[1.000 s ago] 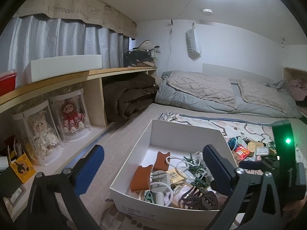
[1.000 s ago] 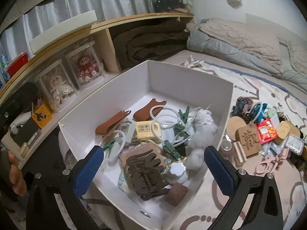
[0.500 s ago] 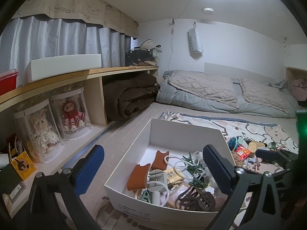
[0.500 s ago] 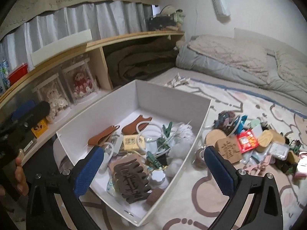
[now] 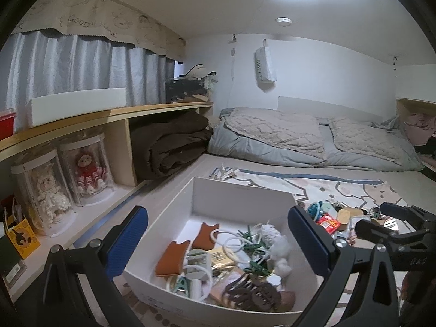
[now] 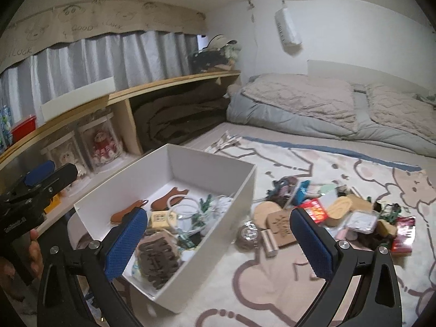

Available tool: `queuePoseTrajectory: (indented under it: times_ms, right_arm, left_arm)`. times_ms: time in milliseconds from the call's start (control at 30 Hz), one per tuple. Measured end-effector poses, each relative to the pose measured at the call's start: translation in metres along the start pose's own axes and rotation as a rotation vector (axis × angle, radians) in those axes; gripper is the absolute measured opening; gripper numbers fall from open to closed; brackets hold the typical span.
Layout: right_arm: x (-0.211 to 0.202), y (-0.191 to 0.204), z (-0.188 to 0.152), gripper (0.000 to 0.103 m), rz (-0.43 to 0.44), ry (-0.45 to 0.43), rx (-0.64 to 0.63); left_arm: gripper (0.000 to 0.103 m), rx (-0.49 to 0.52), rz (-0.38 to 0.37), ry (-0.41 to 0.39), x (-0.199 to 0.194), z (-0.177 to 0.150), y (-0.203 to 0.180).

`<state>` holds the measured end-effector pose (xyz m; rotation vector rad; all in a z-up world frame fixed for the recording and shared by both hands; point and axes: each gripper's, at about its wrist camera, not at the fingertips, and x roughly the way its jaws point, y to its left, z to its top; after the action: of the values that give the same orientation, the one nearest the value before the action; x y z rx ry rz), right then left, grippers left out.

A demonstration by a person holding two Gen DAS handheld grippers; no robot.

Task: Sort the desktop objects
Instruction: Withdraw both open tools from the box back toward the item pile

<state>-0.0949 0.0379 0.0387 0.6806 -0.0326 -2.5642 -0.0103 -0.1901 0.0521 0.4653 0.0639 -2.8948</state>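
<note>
A white box (image 6: 239, 190) (image 5: 245, 190) on the patterned rug holds several sorted items: brown leather tags (image 5: 174, 256), white rings, green clips, a white pompom (image 5: 280, 248) and a dark brown claw clip (image 6: 156, 256). To its right lies a pile of loose objects (image 6: 340, 212): a round wooden disc (image 6: 265, 211), a carved wooden block, a red packet (image 6: 313, 209) and a clear case. My right gripper (image 6: 218, 242) is open, raised above the box's right wall. My left gripper (image 5: 218, 242) is open over the box. The right gripper's black body shows at the right edge of the left wrist view.
A wooden shelf (image 5: 81, 120) along the left carries doll cases (image 5: 81, 169), a white foam block and a folded brown blanket (image 5: 174, 147). Grey and beige bedding (image 5: 299, 141) lies at the back. The cartoon rug (image 6: 354, 169) spreads beyond the pile.
My right gripper has pulled back and swung right, from low over the box contents to above its right wall. The left gripper has shifted slightly; both stay open.
</note>
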Motion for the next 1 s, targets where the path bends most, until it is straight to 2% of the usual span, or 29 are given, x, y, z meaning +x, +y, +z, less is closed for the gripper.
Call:
queuePoseTrajectory:
  times_ms: [500, 1000]
  right_arm:
    - [-0.052, -0.084, -0.008, 0.103, -0.133, -0.058, 0.064]
    - [-0.085, -0.15, -0.023, 0.103, -0.27, -0.082, 0.082]
  left_arm:
    - [0.103, 0.017, -0.115, -0.014, 0.008, 0.004, -0.069]
    - [0.103, 0.073, -0.238, 0.022, 0.032, -0.007, -0.156]
